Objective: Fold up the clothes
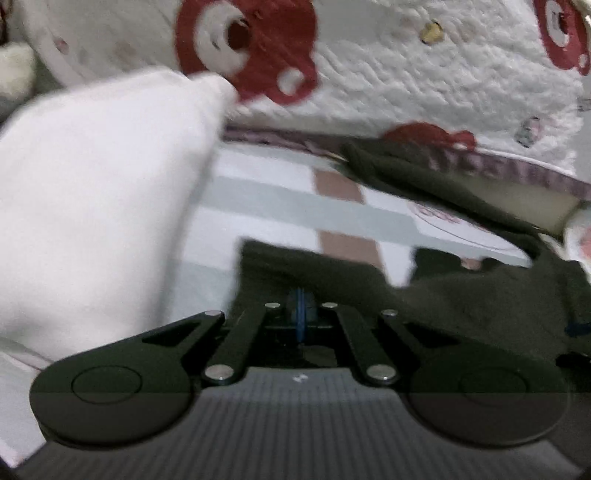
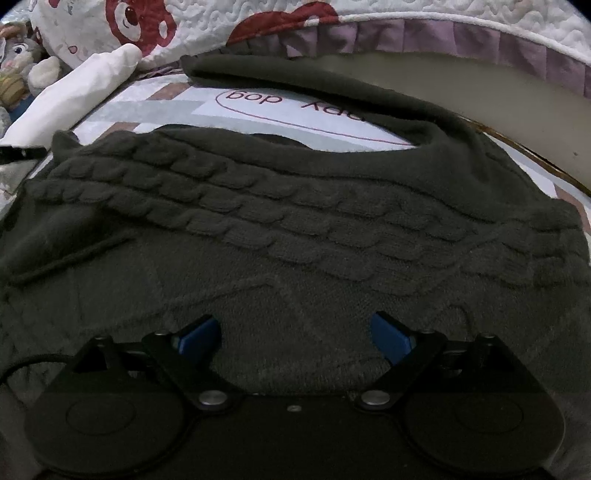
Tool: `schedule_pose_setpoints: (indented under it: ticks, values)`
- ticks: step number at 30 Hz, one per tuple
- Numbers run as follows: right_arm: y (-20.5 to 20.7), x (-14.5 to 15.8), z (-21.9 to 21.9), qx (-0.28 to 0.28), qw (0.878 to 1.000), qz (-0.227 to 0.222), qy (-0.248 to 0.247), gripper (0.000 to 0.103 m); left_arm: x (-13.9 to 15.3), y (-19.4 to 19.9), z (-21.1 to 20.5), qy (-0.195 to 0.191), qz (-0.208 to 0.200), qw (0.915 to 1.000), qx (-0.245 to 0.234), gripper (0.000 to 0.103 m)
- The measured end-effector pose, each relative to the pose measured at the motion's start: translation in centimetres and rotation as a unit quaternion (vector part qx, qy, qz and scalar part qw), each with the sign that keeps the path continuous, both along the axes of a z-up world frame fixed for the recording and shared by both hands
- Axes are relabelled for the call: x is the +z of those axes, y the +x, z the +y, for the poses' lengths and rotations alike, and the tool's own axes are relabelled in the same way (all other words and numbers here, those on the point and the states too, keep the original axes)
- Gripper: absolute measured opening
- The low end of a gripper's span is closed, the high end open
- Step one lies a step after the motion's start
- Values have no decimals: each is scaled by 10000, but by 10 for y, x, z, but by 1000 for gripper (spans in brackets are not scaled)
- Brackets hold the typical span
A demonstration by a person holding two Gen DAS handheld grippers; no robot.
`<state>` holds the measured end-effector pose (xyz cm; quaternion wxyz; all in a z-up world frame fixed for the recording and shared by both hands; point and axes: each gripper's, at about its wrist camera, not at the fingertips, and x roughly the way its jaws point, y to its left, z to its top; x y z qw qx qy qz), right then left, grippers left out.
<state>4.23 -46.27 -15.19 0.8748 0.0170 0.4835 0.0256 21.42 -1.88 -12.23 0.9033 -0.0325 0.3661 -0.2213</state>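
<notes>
So the thing being folded is a dark green cable-knit sweater (image 2: 295, 229), chunky braided ridges running across the body, plain knit below that. It's spread out on the bed, and one long sleeve (image 2: 332, 92) stretches off toward the far edge, ending in a cuff near the quilt. There's a thin loose cord or seam line trailing across the left part of the knit.

The right gripper (image 2: 295, 338) hangs just over the plain part of the sweater with its blue-padded jaws spread wide, nothing between them. The left gripper (image 1: 301, 314) has its jaws pinched fully together right at the sweater's edge; that view is blurry, so I honestly can't say if any fabric is caught in there.

The bed sheet (image 2: 162, 110) is a pale check of white, grey-green and dusty pink squares, with an oval printed label and some lettering on it. Along the back is a white quilted cover (image 2: 480, 14) with red bear prints and a purple ruffled trim. A white pillow (image 1: 92, 192) sits on the left, touching that quilt, and some stuffed toys (image 2: 18, 66) are piled in the far left corner.
</notes>
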Motion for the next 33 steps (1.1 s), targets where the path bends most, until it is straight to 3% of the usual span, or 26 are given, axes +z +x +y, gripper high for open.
schedule_pose_setpoints:
  ticks: [2,3,4,5,8,9,10,12,13,14,15,16,17,18,19,20,22,28,30,33]
  values:
    - [-2,0,-1,7,10000,-54,13,93,0,6,7,-84,155,9998,-18,17]
    - [-3,0,-1,8,10000,-77,13,93,-4,8,6,-27,401,9991,-154,43]
    - [-3,0,-1,6,10000,-87,-1,93,-8,10,4,59,684,9971,-319,63]
    - [-4,0,-1,3,10000,-96,-14,93,-12,12,2,144,967,9940,-484,63]
    - [-8,3,-1,-184,9997,-178,-41,89,-15,-3,-17,945,657,9909,-702,65]
    - [-11,5,-1,-326,9992,-244,-13,88,-16,-5,-21,1095,552,9901,-685,71]
    - [-15,7,-1,-450,9984,-327,57,88,-19,-3,-22,1100,558,9907,-573,78]
    - [-21,7,-1,-526,9976,-435,114,87,-27,5,-18,779,604,9946,-326,79]
    - [-24,7,0,-527,9975,-463,106,87,-31,8,-16,585,589,9962,-259,86]
    - [-24,7,0,-498,9977,-461,71,85,-33,10,-16,403,600,9970,-267,90]
    - [-24,8,-1,-480,9978,-451,60,84,-35,11,-17,224,617,9974,-295,100]
    - [-22,10,-2,-479,9979,-437,77,84,-36,13,-20,164,648,9971,-367,102]
    - [-21,11,-4,-489,9978,-433,96,83,-36,13,-25,259,667,9967,-395,100]
    - [-19,11,-4,-518,9976,-449,110,83,-35,11,-31,496,616,9959,-442,82]
    - [-17,11,-5,-554,9973,-473,114,82,-31,8,-35,662,518,9953,-473,22]
    - [-15,11,-6,-584,9970,-494,110,82,-27,4,-38,803,413,9947,-497,10]
    - [-11,11,-6,-612,9967,-530,64,76,-16,-3,-41,932,188,9942,-496,9]
    - [-9,20,-4,-625,9952,-750,115,69,45,-26,-21,545,-775,9955,-86,5]
    - [-7,23,-3,-593,9951,-783,83,69,62,-24,-8,260,-818,9963,88,5]
    - [-4,23,-3,-639,9947,-800,111,69,74,-18,-4,286,-1042,9938,253,5]
